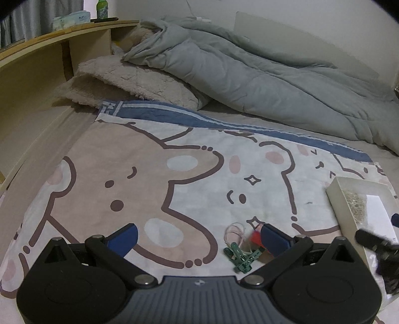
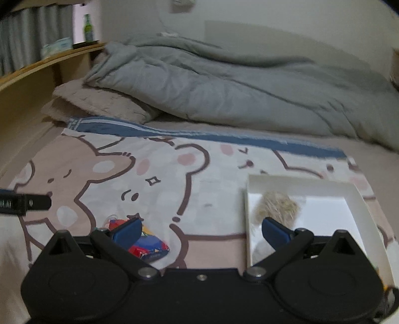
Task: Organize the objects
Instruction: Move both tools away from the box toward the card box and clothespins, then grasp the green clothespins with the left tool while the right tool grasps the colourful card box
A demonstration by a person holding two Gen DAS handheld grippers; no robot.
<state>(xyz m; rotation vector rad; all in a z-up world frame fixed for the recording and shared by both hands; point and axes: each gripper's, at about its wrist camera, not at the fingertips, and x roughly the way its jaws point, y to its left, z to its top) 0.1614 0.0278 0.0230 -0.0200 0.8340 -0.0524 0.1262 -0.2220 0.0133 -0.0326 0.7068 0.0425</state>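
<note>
Between pickups, both grippers, left (image 1: 198, 235) and right (image 2: 202, 228), empty with fingers spread; probably next: grabbing green clips (image 1: 243, 256) for white box (image 2: 299, 183).

A cartoon-bear blanket (image 1: 139, 174) with a blue striped border lies flat across the bed. Behind it, a rumpled grey duvet (image 1: 261, 82) is heaped along the wall, its near end lying over a fluffy beige pillow (image 1: 129, 82). A wooden headboard shelf (image 1: 49, 37) carries a green bottle (image 1: 102, 8) and a tissue pack (image 1: 71, 20), with grey curtains (image 1: 22, 22) behind.
</note>
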